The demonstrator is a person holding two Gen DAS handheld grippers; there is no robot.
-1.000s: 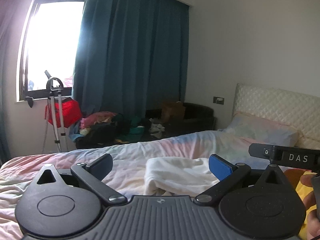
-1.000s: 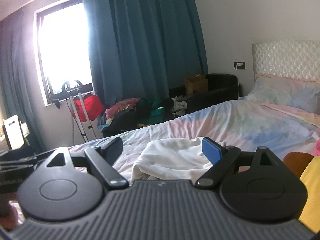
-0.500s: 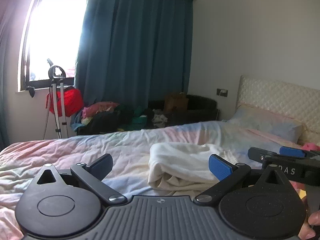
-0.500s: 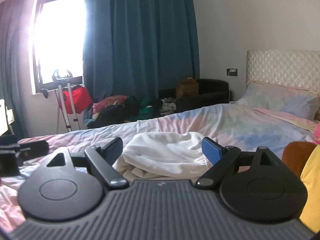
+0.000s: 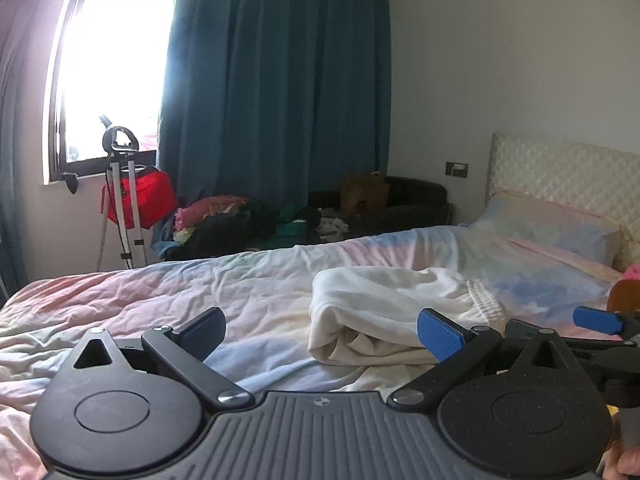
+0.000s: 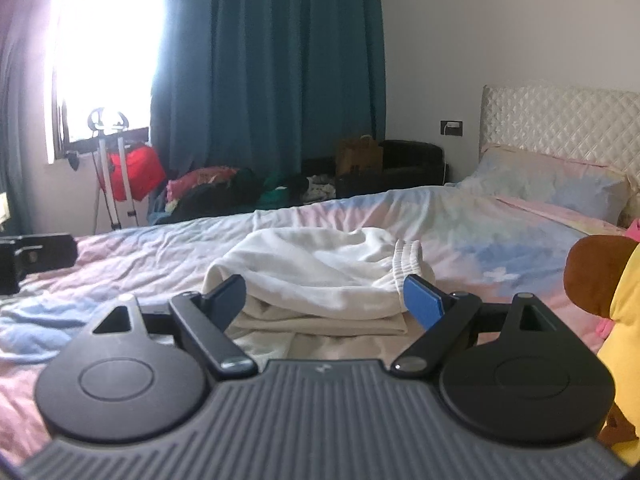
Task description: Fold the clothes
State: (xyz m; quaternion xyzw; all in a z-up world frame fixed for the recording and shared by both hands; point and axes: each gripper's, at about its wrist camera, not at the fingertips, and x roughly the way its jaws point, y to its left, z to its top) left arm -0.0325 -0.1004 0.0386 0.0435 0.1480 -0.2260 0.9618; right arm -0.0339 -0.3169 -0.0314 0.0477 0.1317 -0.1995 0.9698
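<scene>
White garment [image 6: 320, 276], loosely doubled over, lies mid-bed [image 6: 140, 248]. Left gripper [image 5: 320, 330] and right gripper [image 6: 324, 300] are held wide open, empty, before it; whether folding is ending or starting cannot be told.

A bright window [image 5: 108, 76] glares at the left, overexposed, with a teal curtain [image 5: 276, 96] hanging beside it to the floor. The walls [image 5: 500, 60] are plain white; a wall socket [image 6: 451, 127] sits near the quilted cream headboard [image 6: 560, 116]. The bed [image 5: 200, 280] wears a rumpled pastel sheet. Beyond it stand a tripod [image 5: 122, 184] and a dark armchair [image 5: 416, 198].
</scene>
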